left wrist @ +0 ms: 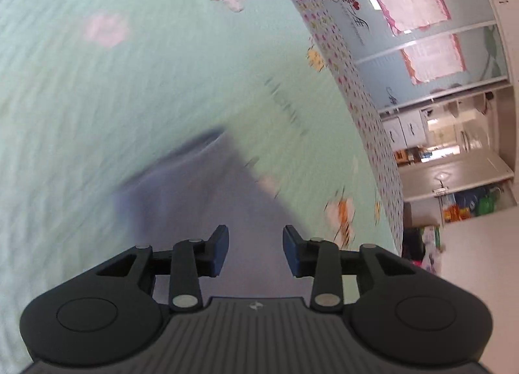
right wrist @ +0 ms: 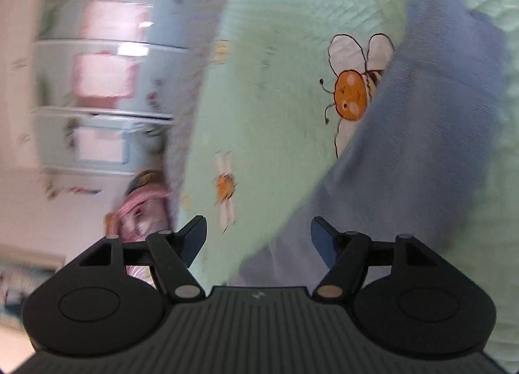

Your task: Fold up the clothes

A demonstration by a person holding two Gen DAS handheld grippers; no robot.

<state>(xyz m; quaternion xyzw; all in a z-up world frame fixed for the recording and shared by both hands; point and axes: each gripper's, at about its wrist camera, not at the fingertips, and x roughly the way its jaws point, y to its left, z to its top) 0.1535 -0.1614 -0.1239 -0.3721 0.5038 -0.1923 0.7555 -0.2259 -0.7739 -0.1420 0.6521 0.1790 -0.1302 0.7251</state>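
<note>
A blue-grey garment (left wrist: 207,192) lies flat on a mint-green quilted bedspread (left wrist: 97,98). My left gripper (left wrist: 255,252) hovers over its near part, open, with only cloth showing below the gap and nothing pinched. In the right wrist view the same garment (right wrist: 421,146) stretches from the lower middle up to the right, partly covering a printed bee (right wrist: 352,91). My right gripper (right wrist: 258,239) stands wide open above the garment's near edge, its right finger over the cloth and its left over the bedspread (right wrist: 275,114). Both views are blurred by motion.
The bed's edge with a dotted pink border (left wrist: 356,98) runs along the right in the left wrist view. Beyond it stand pale cabinets with pink panels (left wrist: 418,7) and shelves (left wrist: 454,146). In the right wrist view, a pink bundle (right wrist: 139,211) lies beside the bed, near the floor.
</note>
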